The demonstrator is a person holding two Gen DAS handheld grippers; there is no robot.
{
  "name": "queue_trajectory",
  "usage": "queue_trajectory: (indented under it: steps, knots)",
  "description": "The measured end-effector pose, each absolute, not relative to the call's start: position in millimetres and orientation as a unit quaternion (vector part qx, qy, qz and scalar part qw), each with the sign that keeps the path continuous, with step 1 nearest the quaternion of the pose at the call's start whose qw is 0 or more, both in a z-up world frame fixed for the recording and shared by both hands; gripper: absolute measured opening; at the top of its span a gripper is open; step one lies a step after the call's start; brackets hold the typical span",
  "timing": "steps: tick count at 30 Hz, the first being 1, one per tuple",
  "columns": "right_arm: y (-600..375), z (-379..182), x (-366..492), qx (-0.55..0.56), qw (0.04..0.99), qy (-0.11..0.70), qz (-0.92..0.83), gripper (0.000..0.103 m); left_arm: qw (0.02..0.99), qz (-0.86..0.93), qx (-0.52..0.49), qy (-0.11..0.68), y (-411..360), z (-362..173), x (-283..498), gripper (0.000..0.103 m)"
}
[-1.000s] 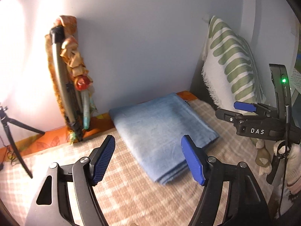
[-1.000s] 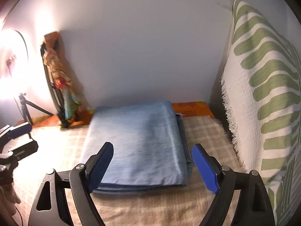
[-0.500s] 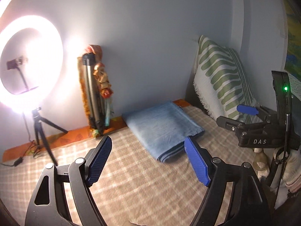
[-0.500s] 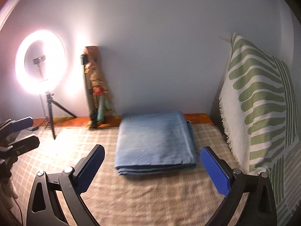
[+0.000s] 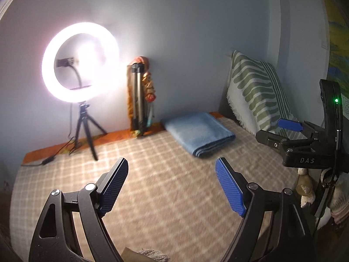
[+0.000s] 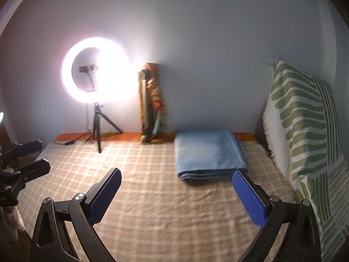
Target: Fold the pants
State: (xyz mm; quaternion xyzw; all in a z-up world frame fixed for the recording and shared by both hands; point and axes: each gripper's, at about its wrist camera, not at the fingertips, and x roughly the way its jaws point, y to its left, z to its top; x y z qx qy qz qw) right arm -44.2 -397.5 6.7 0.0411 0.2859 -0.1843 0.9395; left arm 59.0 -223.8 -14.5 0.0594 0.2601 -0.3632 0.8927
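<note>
The blue pants (image 5: 199,131) lie folded into a flat rectangle at the far right of the checked bed cover (image 5: 152,181), close to the wall. In the right wrist view the folded pants (image 6: 209,152) sit just beyond the right finger. My left gripper (image 5: 171,163) hangs above the cover well short of the pants; its jaws are opening with nothing between them. My right gripper (image 6: 176,173) stands wide open and empty. Each gripper also shows in the other's view: the right gripper (image 5: 274,130) at the right edge, the left gripper (image 6: 42,154) at the left edge.
A lit ring light (image 5: 109,65) on a small tripod stands at the back left, its cable trailing on the cover. A folded tripod wrapped in patterned cloth (image 5: 139,100) leans on the wall. A green-striped pillow (image 6: 305,131) stands along the right side.
Both grippers have pulled back and up from the folded pants, which now look smaller and farther. The ring light has come fully into view. Both grippers' jaws stand wider.
</note>
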Motion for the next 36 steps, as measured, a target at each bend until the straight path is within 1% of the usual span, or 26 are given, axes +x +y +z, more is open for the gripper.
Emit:
queue_trajectory:
  steps: [4, 10, 17, 23, 36]
  knots:
    - [-360, 1, -56, 0.034, 0.941, 0.288, -0.172, 0.103, 0.894, -0.349, 0.056, 0.273, -193, -26, 43, 0.087]
    - [-306, -17, -67, 0.021, 0.942, 0.296, -0.157, 0.103, 0.902, -0.324, 0.042, 0.283, -158, -38, 30, 0.087]
    - [-274, -41, -70, 0.032, 0.941, 0.299, -0.154, 0.103, 0.907, -0.302, 0.02, 0.291, -125, -47, 21, 0.087]
    - [-257, -56, -66, 0.028, 0.939, 0.311, -0.143, 0.103, 0.91, -0.284, 0.018, 0.303, -116, -57, 23, 0.087]
    - [-266, -52, -76, 0.048, 0.938, 0.304, -0.161, 0.103, 0.904, -0.292, 0.02, 0.31, -122, -61, 21, 0.087]
